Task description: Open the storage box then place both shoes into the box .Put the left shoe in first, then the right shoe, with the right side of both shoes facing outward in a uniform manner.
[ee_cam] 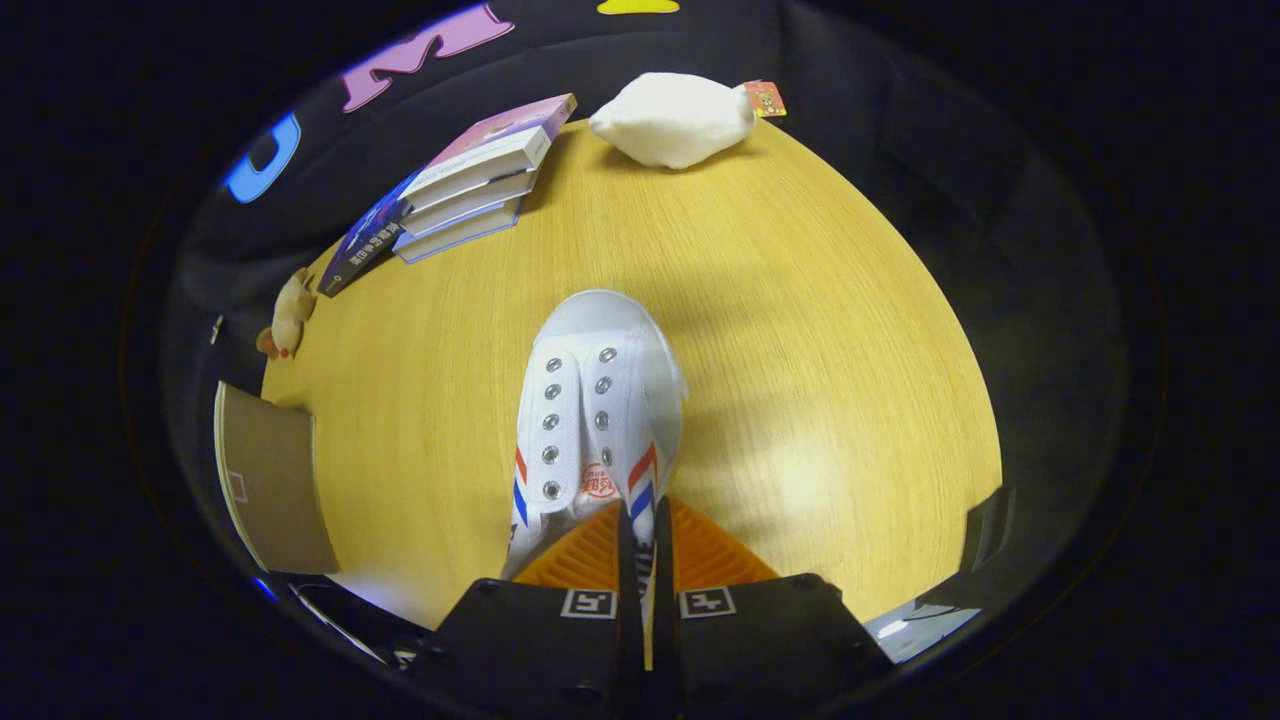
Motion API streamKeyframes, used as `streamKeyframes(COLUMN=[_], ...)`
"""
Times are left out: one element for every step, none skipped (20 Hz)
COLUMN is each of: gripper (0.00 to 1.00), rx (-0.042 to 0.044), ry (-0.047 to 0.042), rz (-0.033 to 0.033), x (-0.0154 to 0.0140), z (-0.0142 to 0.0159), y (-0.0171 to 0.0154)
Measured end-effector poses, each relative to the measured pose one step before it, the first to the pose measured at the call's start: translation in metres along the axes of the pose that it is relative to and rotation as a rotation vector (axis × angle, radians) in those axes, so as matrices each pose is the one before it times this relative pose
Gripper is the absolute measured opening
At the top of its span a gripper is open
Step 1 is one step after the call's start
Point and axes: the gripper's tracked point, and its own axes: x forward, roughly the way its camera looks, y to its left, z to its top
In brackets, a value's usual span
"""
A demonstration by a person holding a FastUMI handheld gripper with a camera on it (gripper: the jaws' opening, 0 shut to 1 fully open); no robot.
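A white canvas shoe (600, 400) with red and blue side stripes and metal eyelets hangs over the wooden table (820, 330), its toe pointing away from me. My gripper (640, 535) is shut on the shoe's right collar edge, the thin canvas pinched between the two orange fingers (585, 558). Off to the left, a brown cardboard flap of the storage box (275, 490) stands at the table's edge.
A stack of three books (470, 180) lies at the far left of the table. A white plush toy (675, 118) sits at the far edge. A small brown plush animal (290, 312) rests at the left rim beyond the box.
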Motion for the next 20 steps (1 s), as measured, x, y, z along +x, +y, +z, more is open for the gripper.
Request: streamKeyframes(gripper=[0.08,0.08,0.08,0.08,0.08,0.08,0.08,0.08,0.08,0.08,0.08,0.08,0.08,0.08,0.08,0.08,0.08,0.08,0.08,0.08], rx=[-0.00147,-0.009,-0.00255,0.00311,0.00579,0.00665,0.00646,0.006,0.00418,0.00509,0.00385,0.00089,0.00104,-0.00072,-0.0012,-0.00309,-0.00381,-0.00027,-0.00394,-0.01406], ry=[-0.00936,-0.00966,-0.00678,-0.00833,-0.00943,-0.01058,-0.00879,-0.01135,-0.01105,-0.01338,-0.01417,-0.0135,-0.01246,-0.00939,-0.00574,-0.0019,-0.00092,0.00231,0.00447,-0.00058], rz=[0.00211,-0.00205,-0.00274,0.00227,0.00659,0.00887,0.0091,0.01008,0.01397,0.01467,0.0144,0.01593,0.01761,0.02122,0.02339,0.02389,0.02406,0.02347,0.0219,0.01941], x=[-0.00956,-0.008,-0.00985,-0.00945,-0.01056,-0.00974,-0.01069,-0.01074,-0.00993,-0.00892,-0.01827,-0.00753,-0.00612,-0.00486,-0.00491,-0.00243,-0.00204,0.00138,-0.0001,0.00177], z=[-0.00138,0.00002,-0.00098,-0.00031,-0.00005,0.00032,0.00066,0.00052,0.00119,0.00092,0.00295,0.00118,0.00014,-0.00039,-0.00125,-0.00179,-0.0026,-0.00195,-0.00348,-0.00198], y=[0.00951,0.01053,0.01003,0.01227,0.01396,0.01524,0.0157,0.0171,0.0185,0.01905,0.01649,0.01977,0.02015,0.01931,0.02104,0.02003,0.0169,0.01804,0.01765,0.01659])
